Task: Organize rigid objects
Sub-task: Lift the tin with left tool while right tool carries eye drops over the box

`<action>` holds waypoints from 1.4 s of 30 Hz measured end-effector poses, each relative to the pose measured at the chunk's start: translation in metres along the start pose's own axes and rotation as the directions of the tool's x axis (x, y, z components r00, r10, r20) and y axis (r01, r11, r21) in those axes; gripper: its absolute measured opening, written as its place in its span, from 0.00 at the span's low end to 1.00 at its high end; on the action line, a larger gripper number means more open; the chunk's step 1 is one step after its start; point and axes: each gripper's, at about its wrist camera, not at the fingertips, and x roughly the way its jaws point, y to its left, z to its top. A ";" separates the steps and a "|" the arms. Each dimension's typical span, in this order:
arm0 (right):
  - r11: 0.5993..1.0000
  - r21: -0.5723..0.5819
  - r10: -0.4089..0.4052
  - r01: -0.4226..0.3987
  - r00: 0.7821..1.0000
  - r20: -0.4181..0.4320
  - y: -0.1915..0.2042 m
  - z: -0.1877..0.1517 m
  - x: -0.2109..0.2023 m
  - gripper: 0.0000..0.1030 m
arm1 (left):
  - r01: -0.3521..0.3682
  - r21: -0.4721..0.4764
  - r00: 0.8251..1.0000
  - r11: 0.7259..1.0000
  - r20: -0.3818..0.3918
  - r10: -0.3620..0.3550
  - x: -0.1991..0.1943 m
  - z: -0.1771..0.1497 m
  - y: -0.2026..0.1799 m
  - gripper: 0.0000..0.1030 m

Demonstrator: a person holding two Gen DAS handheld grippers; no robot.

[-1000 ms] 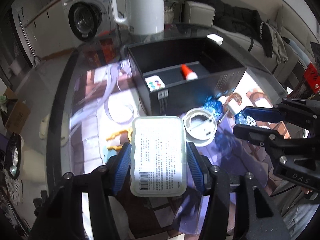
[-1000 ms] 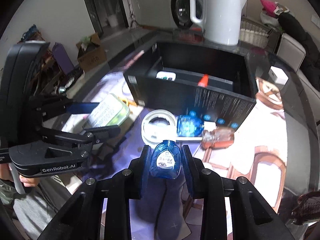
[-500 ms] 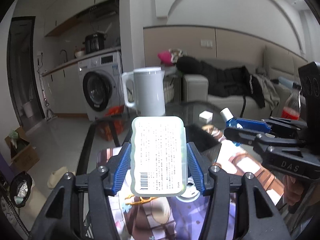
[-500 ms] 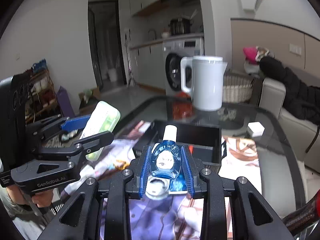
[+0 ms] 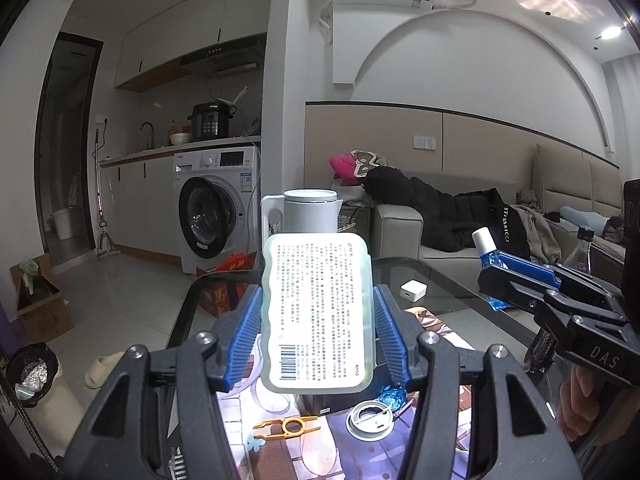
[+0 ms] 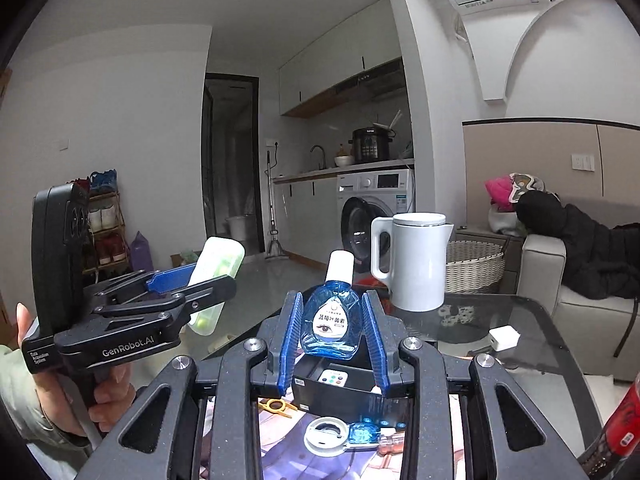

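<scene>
The left gripper (image 5: 318, 334) is holding a pale green plastic case (image 5: 317, 314) upright between its blue-padded fingers (image 5: 244, 338), which are pressing against both long sides of the case; the printed label and barcode are facing the camera. The right gripper (image 6: 334, 334) is clamping a blue eye-drop bottle (image 6: 331, 322) between its fingers (image 6: 291, 340), the bottle standing upright with its white cap above the fingertips and an eye printed on its label.

Both grippers are being held up above the glass tabletop (image 6: 500, 316). Below and just beyond the right fingers, a black box (image 6: 340, 394) is sitting open on the tabletop, with a small white card with coloured dots (image 6: 334, 379) lying inside it. Nearer than the box, under the fingers, a white ring-shaped lid (image 6: 325, 436), another blue bottle (image 6: 362, 434) and a yellow clip (image 6: 276, 405) are lying on the patterned mat. Past the fingertips, a white kettle (image 6: 416, 260) is standing at the far edge, and a small white charger (image 6: 503, 338) is resting to the right of the fingers.
</scene>
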 end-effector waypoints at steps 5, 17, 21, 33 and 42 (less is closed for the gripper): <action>1.000 -0.005 0.012 -0.012 1.000 -0.008 -0.001 0.001 0.002 0.30 | 0.022 -0.022 0.999 1.000 -0.022 -0.022 0.011 0.003 -0.004 0.53; 0.999 0.031 -0.025 0.025 1.000 0.000 -0.021 0.012 0.035 0.30 | 0.058 -0.129 0.998 0.990 -0.030 -0.062 0.052 0.022 -0.007 0.53; 0.999 0.015 -0.048 0.048 0.999 -0.011 -0.026 0.016 0.057 0.30 | 0.051 -0.133 0.998 0.990 -0.017 -0.054 0.063 0.026 -0.007 0.53; 0.996 0.030 -0.086 0.086 0.996 -0.009 -0.044 0.026 0.100 0.30 | 0.005 -0.134 0.996 0.991 -0.087 -0.016 0.096 0.013 -0.005 0.53; 0.984 0.142 -0.083 0.105 0.985 -0.148 -0.077 0.018 0.125 0.30 | -0.018 -0.102 0.983 0.995 -0.185 -0.001 0.118 0.004 -0.016 0.53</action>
